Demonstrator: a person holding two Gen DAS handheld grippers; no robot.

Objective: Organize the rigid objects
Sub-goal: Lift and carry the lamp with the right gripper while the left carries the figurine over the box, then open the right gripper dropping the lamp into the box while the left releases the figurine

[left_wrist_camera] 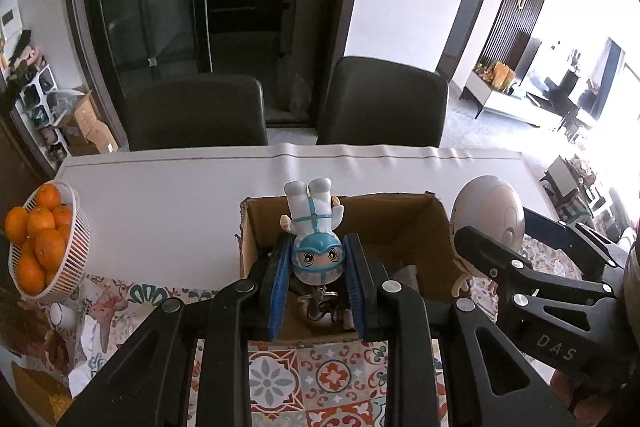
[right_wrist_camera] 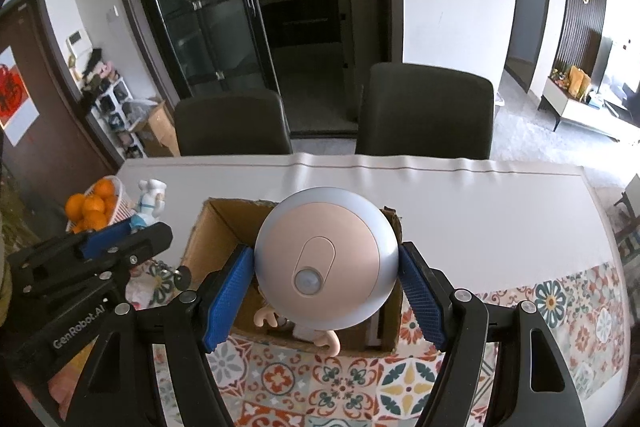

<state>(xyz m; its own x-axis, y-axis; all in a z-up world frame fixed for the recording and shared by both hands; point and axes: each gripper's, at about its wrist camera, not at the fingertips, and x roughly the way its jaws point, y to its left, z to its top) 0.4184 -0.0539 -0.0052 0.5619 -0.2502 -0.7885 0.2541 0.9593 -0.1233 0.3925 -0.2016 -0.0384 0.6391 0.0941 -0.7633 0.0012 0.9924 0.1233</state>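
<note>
Left gripper (left_wrist_camera: 319, 263) is clamped tight on a small white-and-blue figurine (left_wrist_camera: 316, 227) — held upside down by the head, feet pointing away, over the open cardboard box (left_wrist_camera: 400, 227). Right gripper (right_wrist_camera: 326, 279) stands approx. half open, blue pads pressed on both sides of a round grey-and-pink toy head (right_wrist_camera: 326, 259) w/ an oval sensor panel; small peach arms hang below it. It hangs over the same box's near wall. Box sits on the table (right_wrist_camera: 480, 211), where white cover meets patterned tile cloth. Basket of oranges (left_wrist_camera: 40, 239) at the table's left edge — well apart from the box.
</note>
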